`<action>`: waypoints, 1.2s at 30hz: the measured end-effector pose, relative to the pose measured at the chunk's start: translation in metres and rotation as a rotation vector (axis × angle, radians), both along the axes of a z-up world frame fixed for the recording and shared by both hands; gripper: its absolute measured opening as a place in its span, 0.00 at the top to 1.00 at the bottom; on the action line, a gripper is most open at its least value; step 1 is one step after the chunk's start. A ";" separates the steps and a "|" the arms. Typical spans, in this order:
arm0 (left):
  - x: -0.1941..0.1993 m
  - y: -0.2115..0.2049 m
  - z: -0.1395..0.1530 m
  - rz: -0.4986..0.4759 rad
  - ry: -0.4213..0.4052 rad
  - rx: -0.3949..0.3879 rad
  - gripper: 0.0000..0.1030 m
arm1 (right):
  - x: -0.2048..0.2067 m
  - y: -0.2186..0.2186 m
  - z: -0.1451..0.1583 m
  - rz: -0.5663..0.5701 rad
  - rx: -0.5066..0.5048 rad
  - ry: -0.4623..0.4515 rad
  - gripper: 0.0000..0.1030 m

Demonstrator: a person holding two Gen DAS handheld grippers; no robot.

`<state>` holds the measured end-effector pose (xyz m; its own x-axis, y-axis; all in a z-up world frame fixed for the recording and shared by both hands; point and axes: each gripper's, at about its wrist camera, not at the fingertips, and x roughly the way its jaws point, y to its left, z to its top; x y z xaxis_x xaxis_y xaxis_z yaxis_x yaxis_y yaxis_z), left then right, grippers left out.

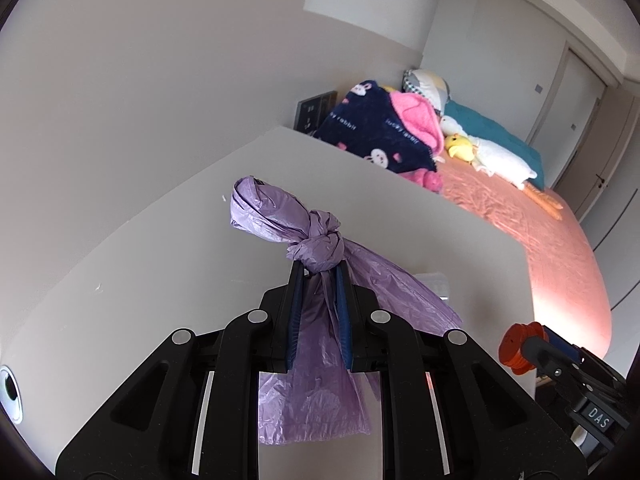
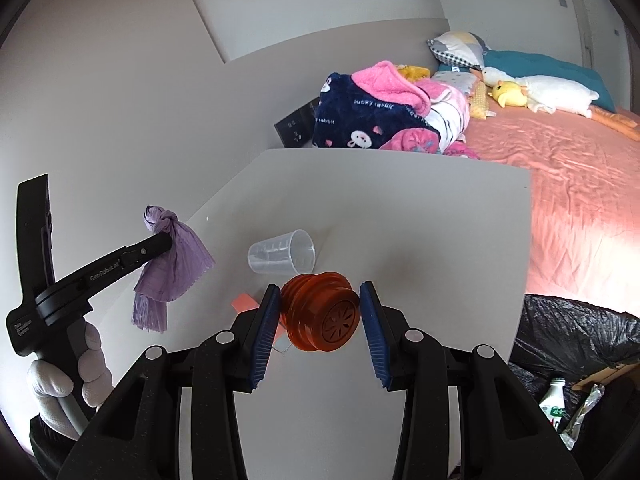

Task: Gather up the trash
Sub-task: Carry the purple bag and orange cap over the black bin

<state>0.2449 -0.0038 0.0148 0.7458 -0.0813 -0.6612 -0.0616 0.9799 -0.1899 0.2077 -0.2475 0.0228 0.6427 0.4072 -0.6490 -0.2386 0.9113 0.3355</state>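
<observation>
My left gripper (image 1: 319, 276) is shut on a knotted purple plastic bag (image 1: 320, 240), held just under the knot, above the grey table (image 1: 160, 280). The bag also shows in the right wrist view (image 2: 172, 264), hanging from the left gripper (image 2: 166, 242). My right gripper (image 2: 320, 300) is shut on an orange ribbed collapsible cup (image 2: 320, 316), held on its side just above the table. It appears in the left wrist view (image 1: 520, 346) at lower right. A clear plastic cup (image 2: 282, 256) lies on its side on the table. A pink slip (image 2: 246, 302) lies beside it.
A bin lined with a black bag (image 2: 580, 332) stands right of the table, with a bottle (image 2: 554, 400) and scraps inside. Behind is a bed with a pink sheet (image 2: 560, 168), blankets (image 2: 360, 116) and plush toys (image 2: 508, 94). A wall is at left.
</observation>
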 end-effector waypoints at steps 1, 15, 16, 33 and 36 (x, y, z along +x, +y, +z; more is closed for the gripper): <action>-0.002 -0.003 0.002 -0.007 -0.005 -0.002 0.85 | -0.003 -0.003 0.002 -0.003 0.000 -0.005 0.59; -0.031 -0.050 0.016 -0.107 -0.039 -0.034 0.85 | -0.041 -0.047 0.025 -0.079 0.012 -0.055 0.59; -0.032 -0.054 0.017 -0.114 -0.040 -0.035 0.85 | -0.044 -0.050 0.026 -0.085 0.012 -0.058 0.59; -0.056 -0.114 0.023 -0.252 -0.045 -0.067 0.85 | -0.084 -0.103 0.040 -0.184 0.002 -0.092 0.59; -0.061 -0.125 0.023 -0.280 -0.044 -0.072 0.85 | -0.091 -0.114 0.043 -0.203 0.002 -0.099 0.59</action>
